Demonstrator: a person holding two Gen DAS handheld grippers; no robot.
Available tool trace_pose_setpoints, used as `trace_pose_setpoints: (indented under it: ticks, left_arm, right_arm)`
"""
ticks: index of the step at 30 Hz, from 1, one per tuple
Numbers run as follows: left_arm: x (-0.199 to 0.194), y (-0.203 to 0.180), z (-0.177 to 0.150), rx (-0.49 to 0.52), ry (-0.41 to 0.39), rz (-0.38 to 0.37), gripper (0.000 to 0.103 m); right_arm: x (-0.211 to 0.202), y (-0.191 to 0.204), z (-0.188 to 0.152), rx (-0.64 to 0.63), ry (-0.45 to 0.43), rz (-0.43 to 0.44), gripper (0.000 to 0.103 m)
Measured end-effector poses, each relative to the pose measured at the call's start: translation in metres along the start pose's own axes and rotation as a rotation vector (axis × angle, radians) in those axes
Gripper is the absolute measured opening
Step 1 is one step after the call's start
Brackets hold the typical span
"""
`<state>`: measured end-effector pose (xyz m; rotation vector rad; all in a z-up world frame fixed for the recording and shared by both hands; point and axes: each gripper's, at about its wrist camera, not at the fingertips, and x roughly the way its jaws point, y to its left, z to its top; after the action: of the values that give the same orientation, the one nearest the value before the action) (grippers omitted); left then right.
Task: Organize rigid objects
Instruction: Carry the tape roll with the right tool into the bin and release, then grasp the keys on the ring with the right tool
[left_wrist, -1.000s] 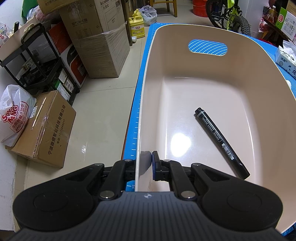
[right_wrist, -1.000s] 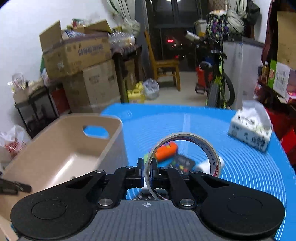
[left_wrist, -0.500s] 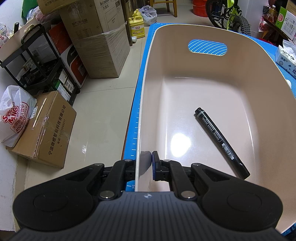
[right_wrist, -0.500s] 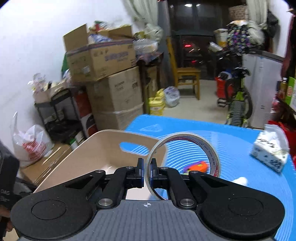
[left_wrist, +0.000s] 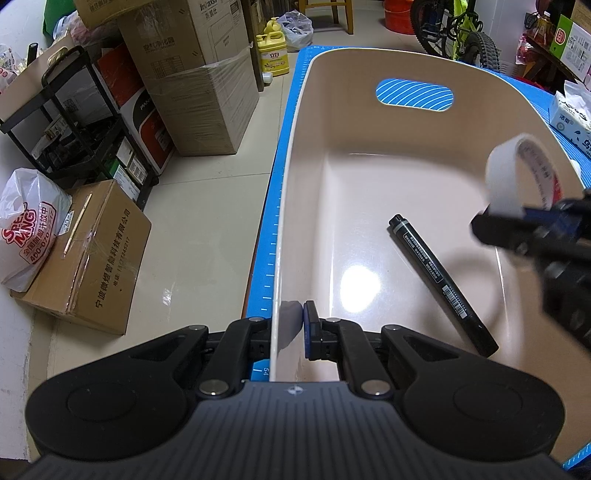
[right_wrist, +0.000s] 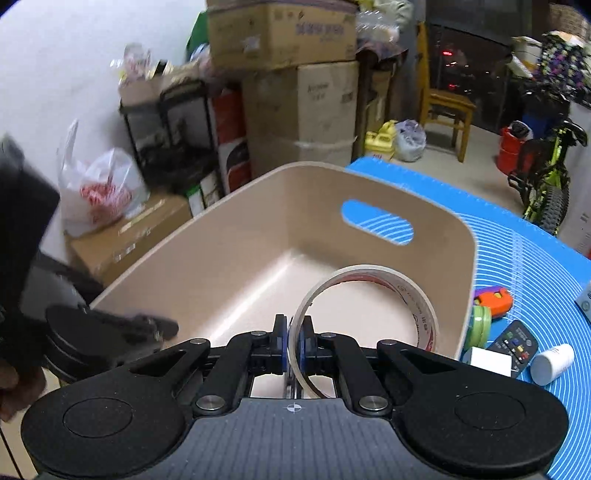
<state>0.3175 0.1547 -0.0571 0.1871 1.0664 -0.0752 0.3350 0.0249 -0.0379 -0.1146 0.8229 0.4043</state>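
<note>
A beige plastic bin (left_wrist: 295, 177) (right_wrist: 207, 258) stands on the blue mat. My left gripper (left_wrist: 291, 328) is shut on the bin's near left wall. A black marker (left_wrist: 441, 278) lies on the bin floor. My right gripper (right_wrist: 293, 341) is shut on a roll of clear tape (right_wrist: 413, 295), held upright over the inside of the bin. In the left wrist view the tape roll (left_wrist: 506, 173) and the blurred right gripper (left_wrist: 532, 218) come in from the right, above the bin's right side.
On the blue mat (right_wrist: 517, 258) right of the bin lie an orange toy (right_wrist: 495, 295), a green lid (right_wrist: 480, 323), a remote (right_wrist: 515, 341), a white box (right_wrist: 491, 360) and a white bottle (right_wrist: 552, 363). A tissue pack (left_wrist: 572, 114) sits far right. Cardboard boxes (left_wrist: 92, 254) crowd the floor left.
My right gripper has carried the tape roll leftwards from over the mat to above the bin, rolling as it went. It now shows in the left wrist view. The left gripper has kept still.
</note>
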Motion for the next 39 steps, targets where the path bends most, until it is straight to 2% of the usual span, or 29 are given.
trace_pose_setpoints:
  ticks: [7,10,12,14,17,19,26,32,39]
  left_arm:
    - [0.000,0.001,0.000,0.002,-0.001,0.000,0.011]
    - [0.000,0.002,0.001,-0.001,-0.001,-0.004,0.010]
    - [0.001,0.002,0.000,0.000,0.000,-0.003,0.011]
    - [0.001,0.002,0.000,0.000,0.000,-0.003,0.011]
    - [0.001,0.001,0.000,0.000,0.000,-0.003,0.011]
    - [0.001,0.000,0.000,0.000,0.000,-0.002,0.011]
    - [0.001,0.000,0.000,0.000,0.000,-0.001,0.011]
    - [0.001,0.000,0.000,0.000,0.000,-0.002,0.011]
    - [0.001,0.000,0.000,-0.002,0.000,-0.003,0.011]
  right_arm:
    - [0.017,0.007,-0.008,-0.039,0.122,0.019,0.019]
    - [0.018,0.003,-0.011,-0.013,0.148,0.033,0.023]
    - [0.013,-0.002,-0.011,-0.007,0.134,0.030,0.030]
    - [0.007,-0.005,-0.010,-0.004,0.101,0.038,0.044]
    - [-0.010,-0.010,-0.009,-0.001,0.042,0.050,0.054]
    - [-0.023,-0.015,-0.008,0.002,-0.001,0.060,0.058]
    - [-0.060,-0.041,-0.005,0.025,-0.097,0.046,0.063]
    - [-0.084,-0.080,-0.021,0.095,-0.152,-0.035,0.064]
    - [-0.074,-0.129,-0.069,0.177,-0.071,-0.114,0.064]
